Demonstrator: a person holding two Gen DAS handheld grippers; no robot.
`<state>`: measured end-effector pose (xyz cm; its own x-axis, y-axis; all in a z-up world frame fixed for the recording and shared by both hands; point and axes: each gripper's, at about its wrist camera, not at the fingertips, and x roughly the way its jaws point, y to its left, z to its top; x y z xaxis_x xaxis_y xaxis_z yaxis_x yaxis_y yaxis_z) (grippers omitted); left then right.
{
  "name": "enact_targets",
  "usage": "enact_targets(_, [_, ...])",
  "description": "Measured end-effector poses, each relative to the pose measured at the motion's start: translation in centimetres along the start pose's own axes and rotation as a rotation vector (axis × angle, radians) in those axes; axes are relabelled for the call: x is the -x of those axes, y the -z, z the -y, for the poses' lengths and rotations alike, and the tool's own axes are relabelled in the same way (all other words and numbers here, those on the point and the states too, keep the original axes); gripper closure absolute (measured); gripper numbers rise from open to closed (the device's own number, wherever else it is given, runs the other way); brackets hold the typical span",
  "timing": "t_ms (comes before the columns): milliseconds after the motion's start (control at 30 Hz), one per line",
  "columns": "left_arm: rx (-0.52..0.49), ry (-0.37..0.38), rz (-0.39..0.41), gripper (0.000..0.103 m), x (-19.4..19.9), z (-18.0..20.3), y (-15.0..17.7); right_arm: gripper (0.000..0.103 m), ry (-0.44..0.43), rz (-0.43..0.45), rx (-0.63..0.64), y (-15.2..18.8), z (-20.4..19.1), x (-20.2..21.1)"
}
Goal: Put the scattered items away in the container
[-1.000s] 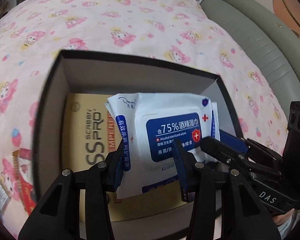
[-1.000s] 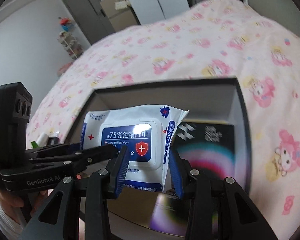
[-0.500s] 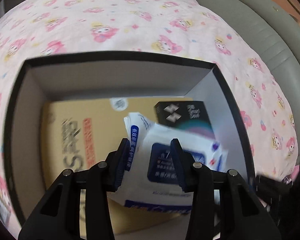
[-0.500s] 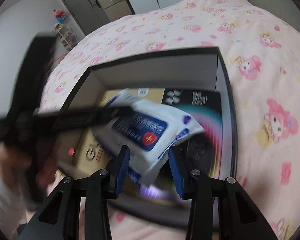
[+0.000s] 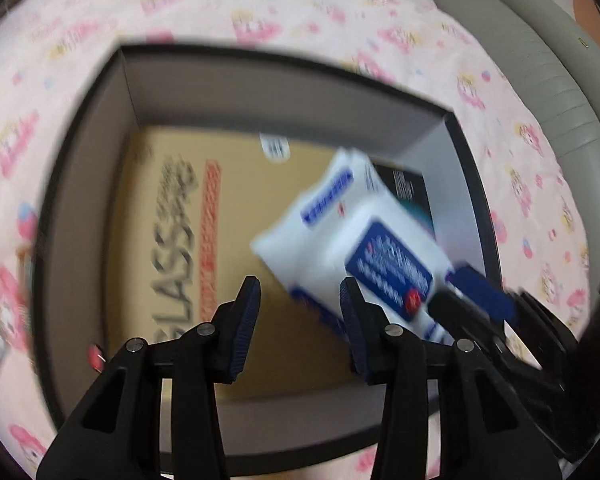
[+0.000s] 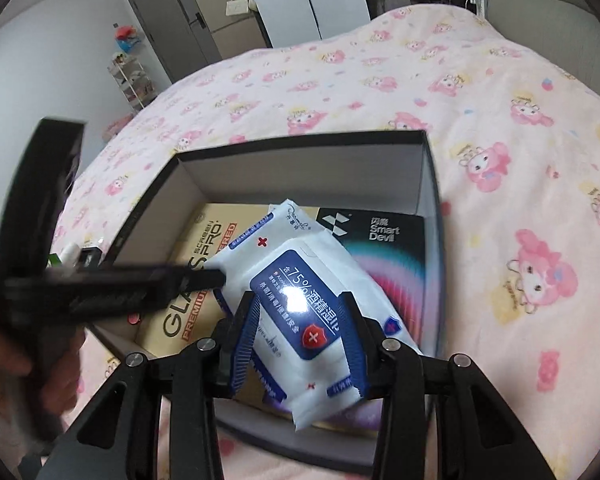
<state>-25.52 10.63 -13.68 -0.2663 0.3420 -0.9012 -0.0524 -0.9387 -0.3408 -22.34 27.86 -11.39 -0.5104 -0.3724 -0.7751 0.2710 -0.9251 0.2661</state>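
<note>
Right gripper (image 6: 300, 340) fingers clamp the wipes pack (image 6: 300, 288), long axis slanting into the box (image 6: 300, 136); left gripper (image 5: 300, 316) fingers parted, empty, alongside.

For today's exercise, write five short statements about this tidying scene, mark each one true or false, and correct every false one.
1. The white and blue wet-wipes pack sits between the right gripper pads. True.
2. The left gripper clamps the pack. False: nothing is between its pads.
3. The black-rimmed cardboard box rests on a pink cartoon-print bedspread. True.
4. The box is empty. False: a tan screen-protector box and a black Smart Devil box lie inside.
5. The tan box stands upright. False: it lies flat.
</note>
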Motion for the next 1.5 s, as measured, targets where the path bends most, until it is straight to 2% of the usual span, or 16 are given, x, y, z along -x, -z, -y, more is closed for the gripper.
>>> enact_targets(67, [0.009, 0.021, -0.031, 0.062, -1.0, 0.0, 0.3, 0.068, 0.022, -0.011, -0.008, 0.1, 0.0, -0.7])
enact_targets(100, [0.013, 0.025, -0.030, 0.064, -1.3, 0.2, 0.2, 0.068, 0.047, -0.004, -0.011, 0.0, -0.1, -0.9])
enact_targets(233, [0.021, 0.040, -0.007, 0.076, -2.0, 0.8, -0.2, 0.069, 0.048, -0.018, -0.016, -0.1, -0.3, -1.3])
enact_targets(433, [0.006, 0.041, -0.009, 0.076, -2.7, 2.0, -1.5, 0.069, 0.024, -0.046, -0.008, 0.5, -0.2, -1.7])
enact_targets(533, [-0.005, 0.079, -0.020, 0.076, -3.1, 2.8, -1.5, 0.069, -0.026, -0.073, -0.034, 1.2, -0.1, -2.1])
enact_targets(700, [-0.004, 0.078, 0.048, 0.076, -2.3, 2.9, -0.9, 0.069, -0.009, -0.063, -0.024, 1.6, -0.4, -1.7])
enact_targets(800, [0.018, 0.092, 0.016, 0.078, -3.4, 3.0, -1.2, 0.069, 0.011, -0.065, -0.019, 1.7, -0.6, -1.8])
enact_targets(900, [-0.012, 0.137, -0.001, 0.078, -4.1, 4.3, -1.8, 0.069, 0.023, -0.056, -0.029, 1.7, -0.5, -1.5])
enact_targets(967, [-0.048, 0.136, -0.011, 0.076, -4.4, 5.1, -2.4, 0.069, 0.026, -0.046, -0.034, 1.9, -0.5, -1.0])
enact_targets(1100, [-0.037, 0.170, -0.014, 0.073, -4.2, 4.9, -2.8, 0.070, 0.025, -0.028, -0.040, 2.2, -0.4, -0.1])
enact_targets(1167, [-0.014, 0.198, -0.005, 0.073, -3.6, 4.0, -2.5, 0.070, 0.026, -0.020, -0.050, 2.3, -0.4, 0.3])
enact_targets(1367, [-0.040, 0.258, 0.085, 0.072, 1.2, 2.3, 0.6, 0.070, 0.056, 0.095, -0.112, 3.5, -1.5, 4.9])
enact_targets(1500, [-0.089, 0.225, 0.191, 0.064, 6.1, 1.1, 4.3, 0.069, 0.061, 0.159, -0.138, 4.4, -3.4, 8.1])
